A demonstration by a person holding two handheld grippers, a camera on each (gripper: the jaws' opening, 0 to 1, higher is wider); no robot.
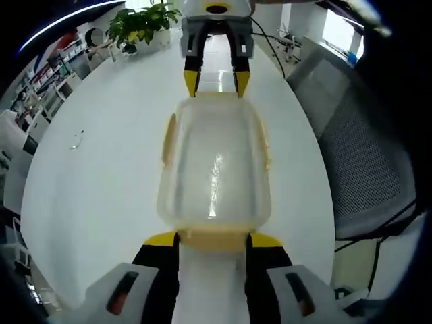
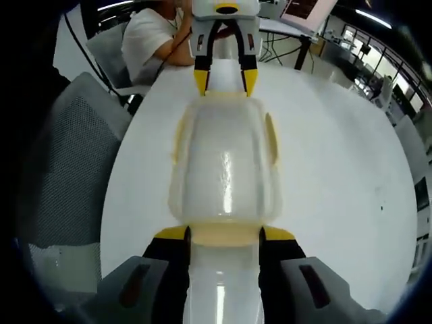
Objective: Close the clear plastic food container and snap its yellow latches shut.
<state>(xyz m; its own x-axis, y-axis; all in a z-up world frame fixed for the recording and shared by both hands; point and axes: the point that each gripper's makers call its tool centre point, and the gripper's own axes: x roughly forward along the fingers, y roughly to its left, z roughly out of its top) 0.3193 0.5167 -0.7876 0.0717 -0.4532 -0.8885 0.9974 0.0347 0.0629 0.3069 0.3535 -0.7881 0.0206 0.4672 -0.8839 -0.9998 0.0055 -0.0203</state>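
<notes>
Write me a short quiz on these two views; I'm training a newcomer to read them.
1. True or false: the lid lies on the container.
2. Where do the left gripper and right gripper stand? A) at opposite ends B) side by side C) above the lid
3. What grows at the table's far end in the left gripper view?

Key: 1 true; 2 A; 3 a potted plant.

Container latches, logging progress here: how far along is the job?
Done: the lid sits on the container. In hand: the left claw and right claw bracket the end latches, one each. Left: the side latches; whether any is snapped can't be told.
</notes>
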